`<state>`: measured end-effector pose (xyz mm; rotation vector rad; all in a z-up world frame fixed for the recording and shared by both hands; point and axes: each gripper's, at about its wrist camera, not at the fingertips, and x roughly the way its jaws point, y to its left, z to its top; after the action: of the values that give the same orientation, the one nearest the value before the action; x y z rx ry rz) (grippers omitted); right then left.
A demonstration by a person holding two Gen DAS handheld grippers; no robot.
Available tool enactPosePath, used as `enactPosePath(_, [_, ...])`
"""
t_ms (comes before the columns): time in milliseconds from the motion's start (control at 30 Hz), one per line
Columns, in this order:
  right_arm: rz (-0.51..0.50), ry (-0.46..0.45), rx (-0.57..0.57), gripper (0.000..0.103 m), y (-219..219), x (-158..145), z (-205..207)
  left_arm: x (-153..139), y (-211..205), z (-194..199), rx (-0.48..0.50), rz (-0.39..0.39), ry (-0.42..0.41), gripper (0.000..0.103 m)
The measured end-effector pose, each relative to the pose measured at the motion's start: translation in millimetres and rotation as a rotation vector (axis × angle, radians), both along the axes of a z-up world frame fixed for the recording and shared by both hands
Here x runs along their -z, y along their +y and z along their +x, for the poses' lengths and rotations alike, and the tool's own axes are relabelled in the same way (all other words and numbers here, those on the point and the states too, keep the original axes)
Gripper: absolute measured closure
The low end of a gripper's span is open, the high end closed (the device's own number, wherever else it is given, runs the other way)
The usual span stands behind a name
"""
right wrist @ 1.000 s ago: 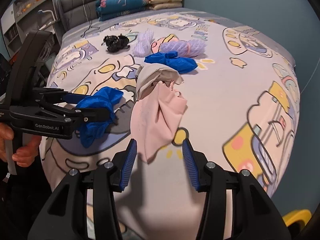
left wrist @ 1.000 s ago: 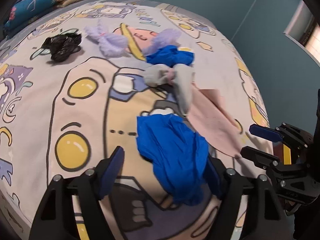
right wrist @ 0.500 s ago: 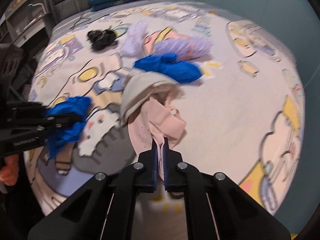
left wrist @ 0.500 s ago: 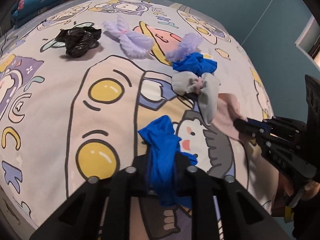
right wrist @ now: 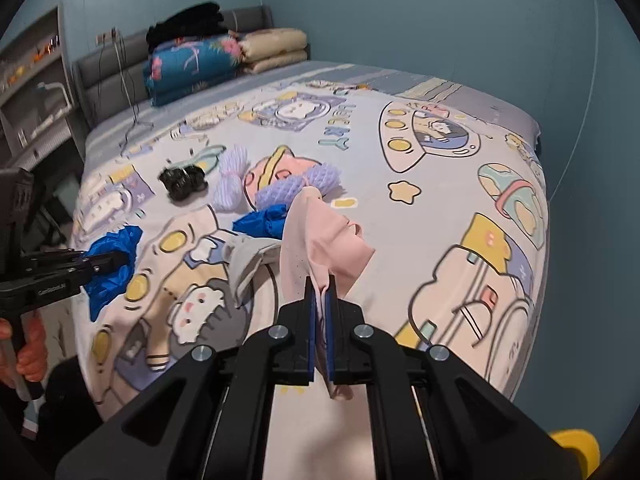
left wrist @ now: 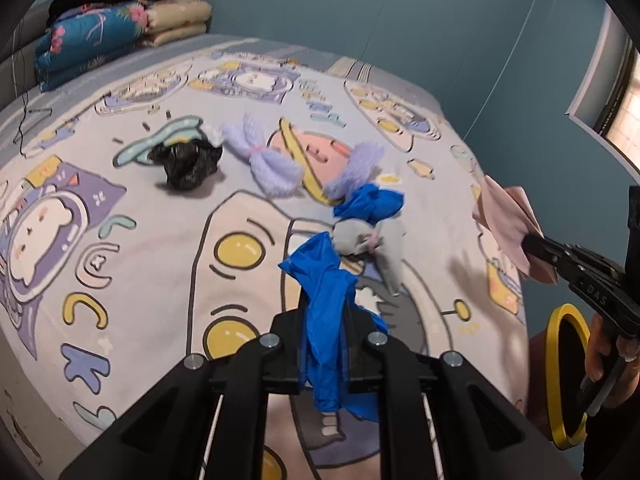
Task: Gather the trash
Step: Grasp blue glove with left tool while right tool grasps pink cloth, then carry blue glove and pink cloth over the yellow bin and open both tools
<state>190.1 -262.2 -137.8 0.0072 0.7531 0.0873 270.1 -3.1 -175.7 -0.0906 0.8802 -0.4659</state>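
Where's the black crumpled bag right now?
The black crumpled bag lies on the bed, left of centre in both wrist views, just left of the lilac mesh wrap and beyond both grippers.

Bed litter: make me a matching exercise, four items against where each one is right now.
Items:
1. blue plastic bag
2. pink cloth
3. black plastic bag
4. grey cloth

Places:
A. lying on the bed beside a purple foam net
B. clamped in the right gripper
C. lying on the bed mid-sheet, next to a second blue bag
D. clamped in the left gripper

Pairs: 1-D, 2-B, 3-A, 4-C
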Motion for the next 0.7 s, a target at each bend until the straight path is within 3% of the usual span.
enactPosePath(333, [0.113, -0.09, 0.013, 0.1, -22.5, -39.7, -76.5, -43.4, -36.4, -43.6, 0.083, -0.016, -0.104, 0.093])
enactPosePath(700, [0.119, -0.206, 0.128, 0.1, -67.7, -74.3, -160.1, -78.6, -103.6, -91.1, 0.231, -0.043, -0.183, 0.092])
